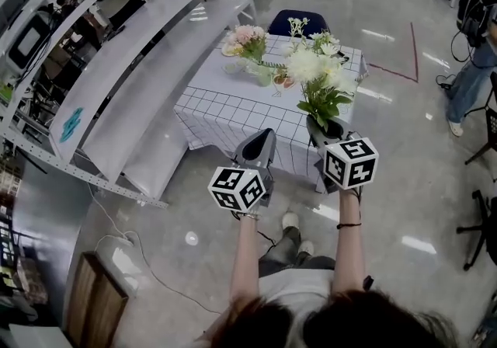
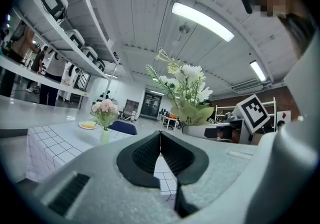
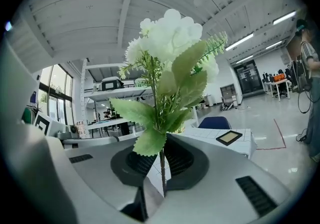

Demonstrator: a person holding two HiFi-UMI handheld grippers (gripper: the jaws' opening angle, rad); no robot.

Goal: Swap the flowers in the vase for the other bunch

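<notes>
My right gripper (image 1: 324, 129) (image 3: 161, 162) is shut on the thin stem (image 3: 162, 168) of a white flower bunch (image 1: 314, 71) (image 3: 170, 43) with green leaves, held upright in front of the table. The same white bunch (image 2: 186, 90) shows at the right of the left gripper view. My left gripper (image 1: 264, 138) (image 2: 160, 144) is shut with nothing in it, just left of the right one. Pink flowers (image 1: 247, 40) (image 2: 105, 108) stand in a pale vase (image 2: 104, 135) at the far left of the table (image 1: 225, 117), well beyond both grippers.
The table has a white grid cloth and carries a plate (image 1: 231, 50), a glass (image 1: 278, 84) and a small framed panel (image 3: 229, 137). A blue chair (image 1: 299, 22) stands behind it. White shelving (image 1: 140, 59) runs along the left. A person (image 1: 472, 74) stands far right.
</notes>
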